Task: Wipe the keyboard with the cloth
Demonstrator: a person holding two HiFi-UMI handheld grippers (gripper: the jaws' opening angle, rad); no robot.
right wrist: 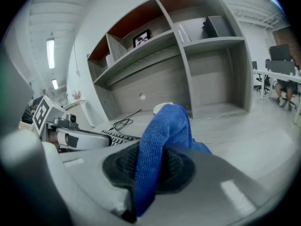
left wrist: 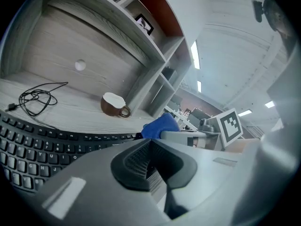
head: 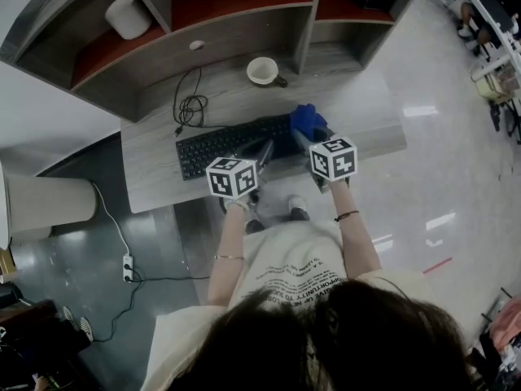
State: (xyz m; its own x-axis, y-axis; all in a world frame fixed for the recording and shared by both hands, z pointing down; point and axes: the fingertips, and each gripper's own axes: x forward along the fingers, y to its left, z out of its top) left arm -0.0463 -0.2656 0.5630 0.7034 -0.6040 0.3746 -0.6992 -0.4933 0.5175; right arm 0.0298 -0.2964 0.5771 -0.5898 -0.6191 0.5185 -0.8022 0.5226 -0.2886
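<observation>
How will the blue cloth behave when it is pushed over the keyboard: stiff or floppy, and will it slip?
Probably floppy: the cloth folds and droops over the right tool that is shut on it. It looks light and soft, with a fine ribbed weave, so it should likely drag on the keyboard rather than slip.

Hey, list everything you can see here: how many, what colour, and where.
desk: one, grey wood, in front of the person
shelves: one unit, grey with red-brown panels, at the desk's back
keyboard: one, black, on the desk
cloth: one, blue, over the keyboard's right end
cup: one, brown outside, white inside, behind the keyboard
cable: one, black, coiled left of the cup
pot: one, white, on the left shelf
power strip: one, white, on the floor
left gripper: grey, jaws together, empty
right gripper: grey, shut on the cloth
</observation>
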